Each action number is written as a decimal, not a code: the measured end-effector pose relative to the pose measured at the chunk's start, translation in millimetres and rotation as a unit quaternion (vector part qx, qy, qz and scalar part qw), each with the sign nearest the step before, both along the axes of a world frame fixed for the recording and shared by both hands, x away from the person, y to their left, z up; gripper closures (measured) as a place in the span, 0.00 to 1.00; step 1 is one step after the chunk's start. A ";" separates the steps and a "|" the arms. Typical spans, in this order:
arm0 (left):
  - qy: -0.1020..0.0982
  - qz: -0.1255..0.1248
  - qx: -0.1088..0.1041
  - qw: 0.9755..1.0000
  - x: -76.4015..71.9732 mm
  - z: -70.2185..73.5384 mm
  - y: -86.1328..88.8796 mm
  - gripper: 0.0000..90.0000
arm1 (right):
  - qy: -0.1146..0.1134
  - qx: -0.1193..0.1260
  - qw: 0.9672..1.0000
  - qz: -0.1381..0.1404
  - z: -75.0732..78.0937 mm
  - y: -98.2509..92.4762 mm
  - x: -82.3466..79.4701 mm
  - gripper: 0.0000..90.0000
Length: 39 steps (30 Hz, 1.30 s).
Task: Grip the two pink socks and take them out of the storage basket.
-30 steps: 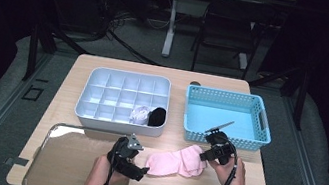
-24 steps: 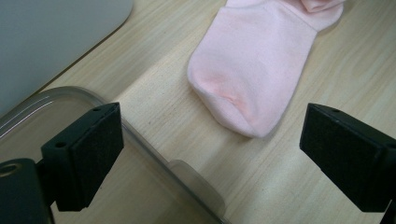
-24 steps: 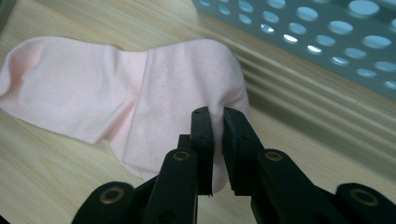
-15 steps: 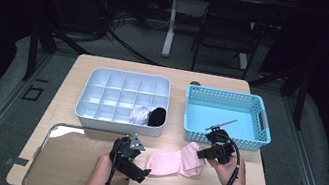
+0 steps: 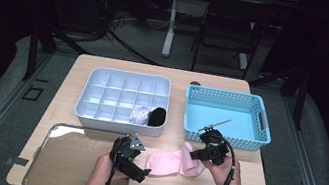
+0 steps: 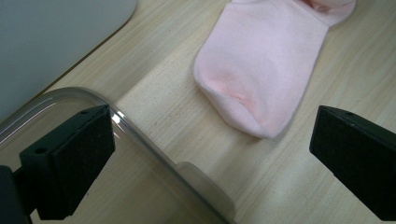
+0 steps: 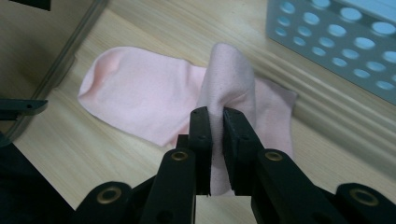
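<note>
One edge of the pink sock (image 7: 154, 100) sits pinched in my right claw (image 7: 215, 122); lifting slowly probably keeps the fold neat, my left claw (image 6: 210, 154) gaping wide.

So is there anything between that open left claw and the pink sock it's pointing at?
Nothing visible: bare wood lies between the open left gripper and the pink sock. The clear tray rim sits under its near jaw, off to one side.
</note>
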<state>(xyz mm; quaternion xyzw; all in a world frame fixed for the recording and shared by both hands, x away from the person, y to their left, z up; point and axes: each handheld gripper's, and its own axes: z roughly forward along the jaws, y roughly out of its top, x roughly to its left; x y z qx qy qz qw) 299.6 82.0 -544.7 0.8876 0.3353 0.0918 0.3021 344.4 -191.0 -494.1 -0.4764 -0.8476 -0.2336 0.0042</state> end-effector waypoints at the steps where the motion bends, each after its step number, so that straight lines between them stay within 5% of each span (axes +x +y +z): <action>1: 0.000 0.000 0.000 1.000 -0.1 -0.1 -0.2 0.00 | -0.008 0.007 1.000 -0.003 -0.3 2.7 -1.5 0.91; 15: 0.000 0.000 -0.002 1.000 0.5 -0.1 -0.1 0.00 | 0.010 -0.003 1.000 0.024 -11.9 22.3 -0.7 0.90; 27: -0.001 -0.002 -0.007 1.000 0.5 0.4 0.1 0.00 | 0.014 0.028 0.998 0.048 -13.1 31.9 -2.1 0.84; 30: 0.000 -0.002 -0.008 1.000 0.6 0.1 0.1 0.00 | 0.005 0.023 0.999 0.047 -11.2 29.9 -1.9 0.83; 34: 0.001 -0.002 -0.007 1.000 1.0 -0.2 0.2 0.00 | -0.011 0.046 0.999 0.027 -8.8 25.3 -1.1 0.82; 39: 0.003 -0.004 -0.003 1.000 1.1 -1.3 -0.9 0.00 | -0.006 0.024 1.000 0.008 -20.2 20.6 4.5 0.80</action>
